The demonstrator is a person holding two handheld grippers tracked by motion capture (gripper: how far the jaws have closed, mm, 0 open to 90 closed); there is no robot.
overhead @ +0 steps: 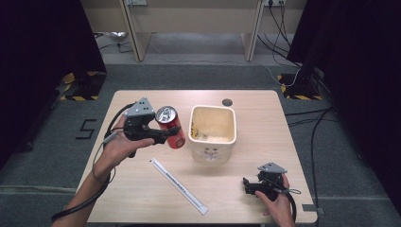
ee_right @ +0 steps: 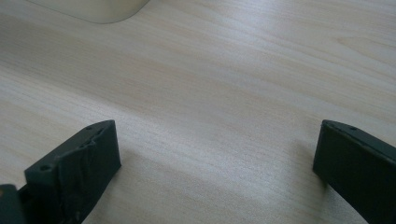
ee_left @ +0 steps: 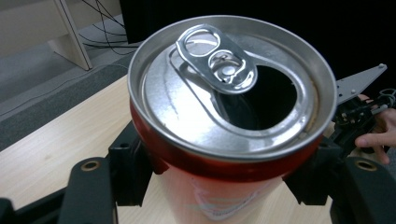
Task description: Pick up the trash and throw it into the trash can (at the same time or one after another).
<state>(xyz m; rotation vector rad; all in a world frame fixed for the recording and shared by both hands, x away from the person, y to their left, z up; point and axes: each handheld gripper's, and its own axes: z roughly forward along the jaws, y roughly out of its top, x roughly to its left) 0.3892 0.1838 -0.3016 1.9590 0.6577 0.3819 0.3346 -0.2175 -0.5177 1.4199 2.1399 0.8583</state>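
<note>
A red drink can (overhead: 172, 127) with an opened silver top is held off the table, tilted toward the cream square bin (overhead: 213, 126). My left gripper (overhead: 166, 135) is shut on the can's body, just left of the bin. In the left gripper view the can (ee_left: 231, 107) sits between both black jaws, pull tab up and mouth hole dark. My right gripper (overhead: 247, 185) rests low near the table's front right, jaws wide apart. In the right gripper view nothing but bare wood lies between its fingers (ee_right: 77, 168).
A long white wrapped straw (overhead: 178, 186) lies diagonally on the table in front of the bin. A small dark round hole (overhead: 227, 101) sits near the table's far edge. Bits of debris lie inside the bin. The bin's base (ee_right: 88, 9) shows ahead of the right gripper.
</note>
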